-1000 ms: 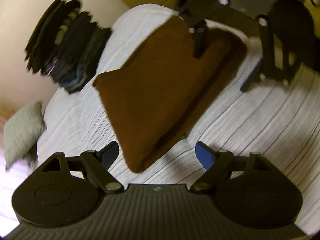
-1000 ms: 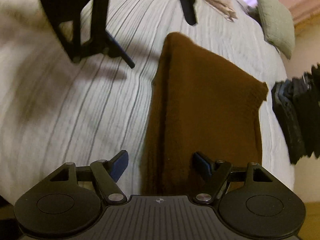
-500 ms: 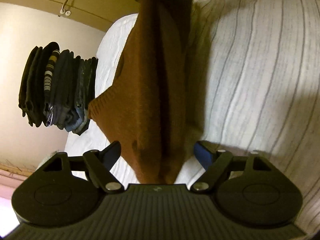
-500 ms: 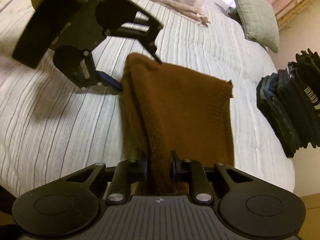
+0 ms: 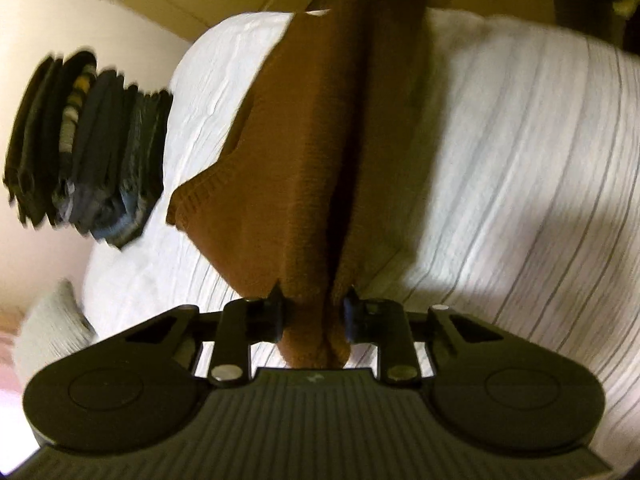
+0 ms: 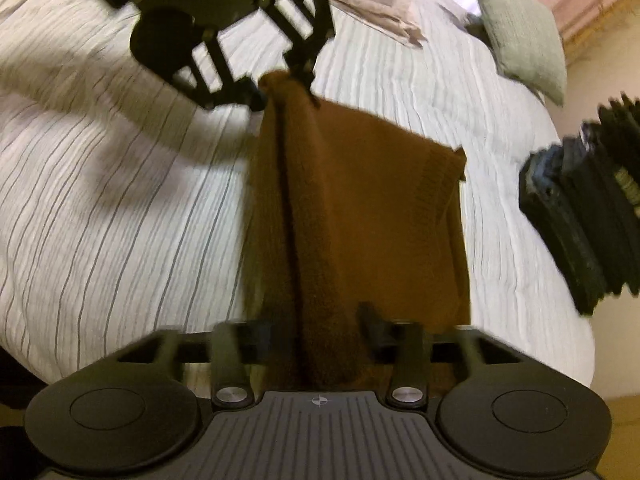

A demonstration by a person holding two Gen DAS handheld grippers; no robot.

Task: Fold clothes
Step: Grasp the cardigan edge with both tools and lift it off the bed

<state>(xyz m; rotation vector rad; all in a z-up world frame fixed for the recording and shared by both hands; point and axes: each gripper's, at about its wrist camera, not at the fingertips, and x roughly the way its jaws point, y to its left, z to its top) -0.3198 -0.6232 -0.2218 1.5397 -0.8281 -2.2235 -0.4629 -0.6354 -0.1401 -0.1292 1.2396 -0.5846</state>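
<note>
A folded brown knit sweater (image 5: pixel 304 168) hangs stretched between my two grippers, lifted above the striped white bed (image 5: pixel 520 184). My left gripper (image 5: pixel 314 312) is shut on one end of its folded edge. My right gripper (image 6: pixel 324 320) is shut on the other end, where the sweater (image 6: pixel 360 208) drapes down to the right. The left gripper also shows in the right wrist view (image 6: pixel 286 80), pinching the far end. The right gripper's base is just visible at the top of the left wrist view.
A stack of dark folded clothes (image 5: pixel 88 160) stands at the bed's edge, also in the right wrist view (image 6: pixel 584 216). A grey-green pillow (image 6: pixel 520 28) and a beige folded cloth (image 6: pixel 372 0) lie at the head of the bed (image 6: pixel 100 200).
The left gripper has closed on the sweater's end. Both grippers have lifted the sweater off the bed, so it now hangs taut between them.
</note>
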